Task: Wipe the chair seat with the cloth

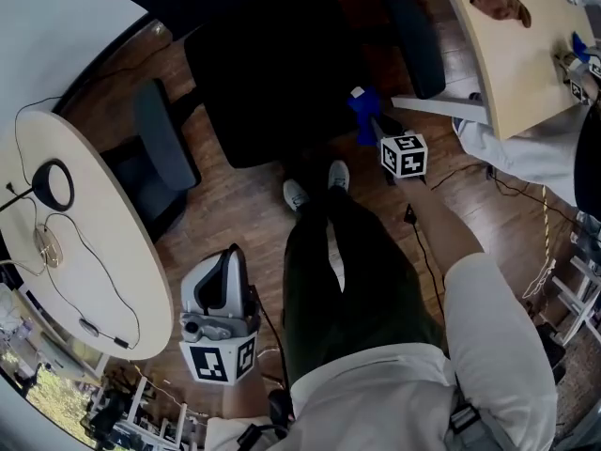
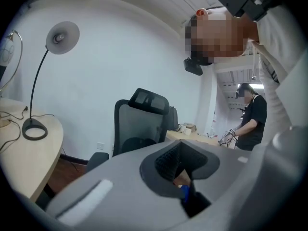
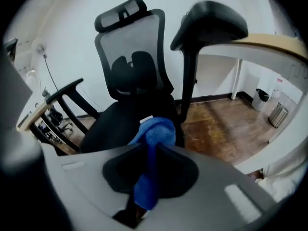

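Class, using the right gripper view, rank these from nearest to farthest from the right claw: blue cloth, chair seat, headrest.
1. Blue cloth, clamped in the right claw.
2. Chair seat, just ahead, lower centre.
3. Headrest, upper left, behind the seat.

My head camera sits high and faces steeply down: the chair seat [image 1: 282,73] fills its top centre, and the curved desk [image 1: 103,280] its left edge. The camera on the left gripper [image 1: 230,256] rides low and looks roughly level, past that desk's rounded edge and the lamp [image 2: 34,129] to the backrest [image 2: 139,124] and the white wall [image 2: 120,47], from well back. The camera on the right gripper [image 1: 368,125] looks from close in, across the seat toward the backrest. I get the chair in all three views; the head and left gripper views share the desk and lamp.
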{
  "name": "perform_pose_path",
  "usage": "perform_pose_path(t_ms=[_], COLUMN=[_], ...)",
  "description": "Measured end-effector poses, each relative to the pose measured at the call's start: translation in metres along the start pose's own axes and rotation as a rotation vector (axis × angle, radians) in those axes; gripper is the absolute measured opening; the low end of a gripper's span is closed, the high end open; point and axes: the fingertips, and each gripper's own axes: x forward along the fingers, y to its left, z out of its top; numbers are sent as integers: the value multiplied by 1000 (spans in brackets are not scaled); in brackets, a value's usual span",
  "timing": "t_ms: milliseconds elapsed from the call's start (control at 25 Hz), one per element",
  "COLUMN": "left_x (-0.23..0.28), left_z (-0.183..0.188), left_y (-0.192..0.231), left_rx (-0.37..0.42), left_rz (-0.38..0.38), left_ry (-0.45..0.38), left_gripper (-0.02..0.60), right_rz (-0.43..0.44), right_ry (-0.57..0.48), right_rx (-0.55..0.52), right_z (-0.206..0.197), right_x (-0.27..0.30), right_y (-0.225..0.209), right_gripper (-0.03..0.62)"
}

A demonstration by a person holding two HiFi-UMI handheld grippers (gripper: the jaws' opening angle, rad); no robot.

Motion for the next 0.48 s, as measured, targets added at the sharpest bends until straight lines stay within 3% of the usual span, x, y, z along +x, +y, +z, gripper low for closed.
perform_pose_path(t_ms=[120,200,240,320,360,440,480], left_x=[-51,-82,-79,-44,-34,-43,-59], left_z=[52,114,156,259,309,400,441], left_y=[-33,-65,-79,-100,-113,-144,-160], left_rx=[25,94,171,343,383,377,374], left_rz=[7,-66,-141,-254,-254,-200,-191], left_ry=[2,-40,-107,-248,-269,-274,-300], left_gripper=[313,313,313,311,311,309,238], right_rz=[94,176,225,317,347,386,405], right_ry=[-106,-217,-344,-674,-801,-956,-1016], right_rx=[68,80,71,20,-11,-81,-125], right_z=[17,62,119,273,334,405,424], right_x=[-102,-199,-236,-317,-380,-530,-601], right_y=[78,147,179,234,257,304,328], right_gripper=[52,52,52,52,52,54,54])
